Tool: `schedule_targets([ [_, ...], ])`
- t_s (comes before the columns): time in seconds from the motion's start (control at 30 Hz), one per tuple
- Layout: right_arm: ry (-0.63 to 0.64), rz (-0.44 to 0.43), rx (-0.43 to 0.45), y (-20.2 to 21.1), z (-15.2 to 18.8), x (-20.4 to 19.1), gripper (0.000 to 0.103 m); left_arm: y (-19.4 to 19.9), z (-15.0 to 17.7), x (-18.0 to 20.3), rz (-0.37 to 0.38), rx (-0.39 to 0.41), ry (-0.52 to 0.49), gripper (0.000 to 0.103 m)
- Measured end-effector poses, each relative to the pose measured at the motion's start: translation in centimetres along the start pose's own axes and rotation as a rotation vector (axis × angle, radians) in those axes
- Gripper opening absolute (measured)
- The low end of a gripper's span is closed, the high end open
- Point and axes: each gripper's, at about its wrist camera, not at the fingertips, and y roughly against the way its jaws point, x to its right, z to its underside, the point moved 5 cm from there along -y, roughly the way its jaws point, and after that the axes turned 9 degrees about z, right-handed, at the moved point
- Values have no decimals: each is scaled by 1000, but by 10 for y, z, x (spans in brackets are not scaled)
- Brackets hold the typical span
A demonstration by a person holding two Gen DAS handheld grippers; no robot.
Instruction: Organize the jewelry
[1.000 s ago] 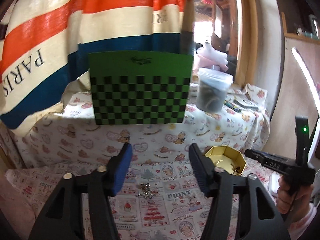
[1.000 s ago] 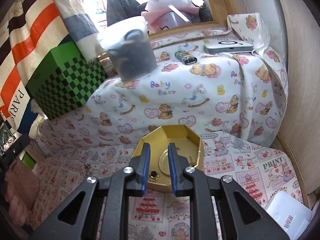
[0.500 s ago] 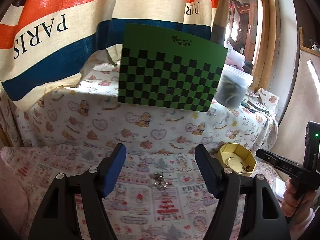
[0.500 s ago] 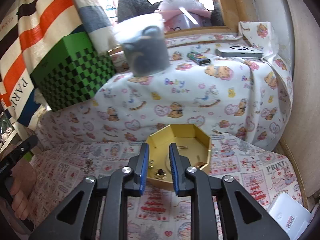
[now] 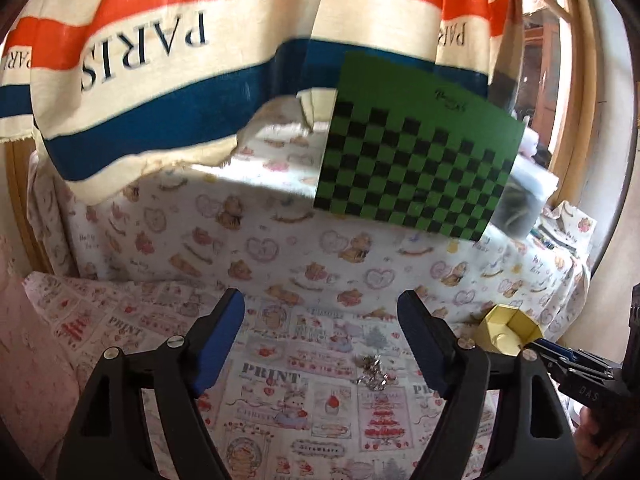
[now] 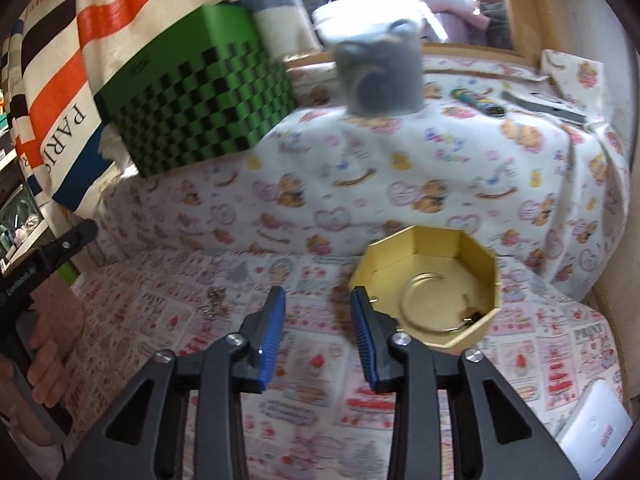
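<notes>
A small silver jewelry piece (image 5: 373, 372) lies on the printed cloth, just inside the right finger of my open, empty left gripper (image 5: 320, 340). It also shows in the right wrist view (image 6: 214, 300), left of my right gripper (image 6: 318, 320), which is open and empty above the cloth. A yellow octagonal box (image 6: 430, 304) stands to the right of the right gripper and holds a gold bangle (image 6: 428, 308) and a small dark piece. The box also shows at the right of the left wrist view (image 5: 508, 330).
A green and black checkered box (image 5: 416, 160) and a grey tub (image 6: 380, 76) stand on the raised ledge behind. A striped PARIS cloth (image 5: 160, 64) hangs at the back. A white box (image 6: 596, 436) lies at the front right.
My right gripper has opened and shifted left off the yellow box. My left gripper has swung left, so the silver piece now lies near its right finger.
</notes>
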Motion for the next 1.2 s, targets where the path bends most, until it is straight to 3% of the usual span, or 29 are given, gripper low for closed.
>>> schedule_targets([
  [0.23, 64, -82, -159, -42, 7, -60, 33, -8, 1, -23, -26, -32, 77, 77],
  [0.33, 117, -116, -237, -65, 15, -90, 45, -11, 1, -35, -48, -44, 97, 77],
  [0.43, 166, -99, -272, -82, 23, -110, 46, -12, 1, -47, -57, -49, 142, 77],
  [0.6, 249, -10, -276, -105, 28, -133, 44, -18, 5, -52, -45, -78, 173, 77],
  [0.7, 297, 52, -230, -109, 31, -136, 27, -22, 8, -53, -25, -100, 194, 77],
  [0.73, 308, 39, -222, -108, 32, -137, 13, -22, 8, -52, -18, -103, 198, 78],
  [0.8, 307, 24, -229, -106, 33, -135, 3, -21, 8, -52, -22, -100, 193, 77],
  [0.9, 275, 5, -230, -97, 33, -122, 3, -18, 8, -50, -28, -88, 180, 77],
  [1.2, 226, -34, -114, -38, 4, -90, 3, -13, 6, -47, -22, -74, 175, 78],
])
